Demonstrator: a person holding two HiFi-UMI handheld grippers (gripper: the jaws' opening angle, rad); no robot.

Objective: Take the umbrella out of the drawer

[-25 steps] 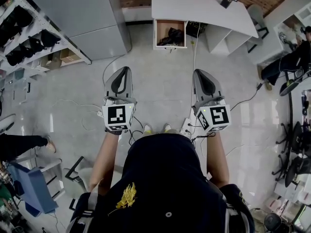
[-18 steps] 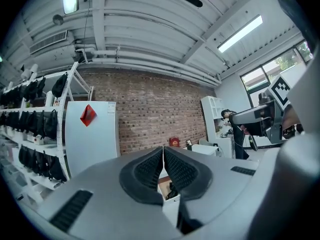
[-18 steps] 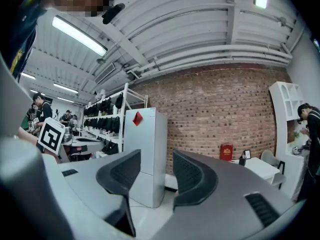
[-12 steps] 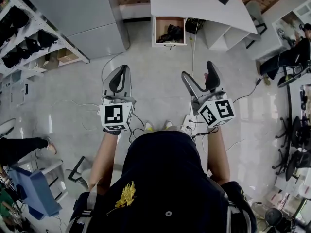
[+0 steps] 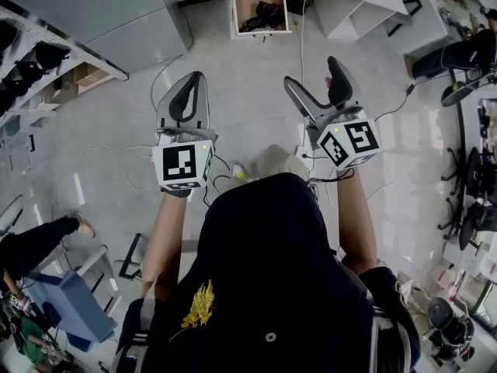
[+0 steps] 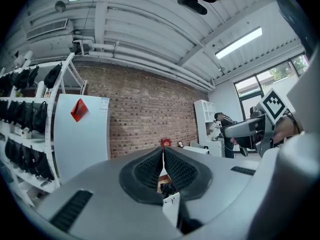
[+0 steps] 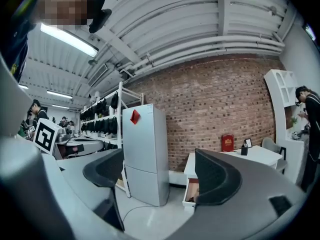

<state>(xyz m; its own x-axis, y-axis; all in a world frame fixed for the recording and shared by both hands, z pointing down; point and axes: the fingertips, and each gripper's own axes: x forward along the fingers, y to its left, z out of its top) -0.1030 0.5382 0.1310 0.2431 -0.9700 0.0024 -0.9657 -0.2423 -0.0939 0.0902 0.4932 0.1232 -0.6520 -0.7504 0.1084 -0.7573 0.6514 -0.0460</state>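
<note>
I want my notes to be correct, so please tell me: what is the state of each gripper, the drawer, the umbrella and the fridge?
Left gripper: fingers shut, nothing between them.
Right gripper: fingers open, have just been opening, nothing between them.
Drawer: pulled open.
Umbrella: lying inside the drawer.
Fridge: doors closed.

I can read no word or number anywhere from here. The only clear signs are the black-and-white square markers [image 5: 183,164] at the rear of the left gripper [image 5: 194,76] and the right gripper [image 5: 311,70], and they are patterns, not letters. Ahead of the right gripper, seen between its jaws, a red diamond sticker [image 7: 134,116] sits on the grey cabinet [image 7: 145,159]. Just above its right-hand jaw a red box [image 7: 227,143] on the white desk [image 7: 255,156] carries a gold mark too small to read.
</note>
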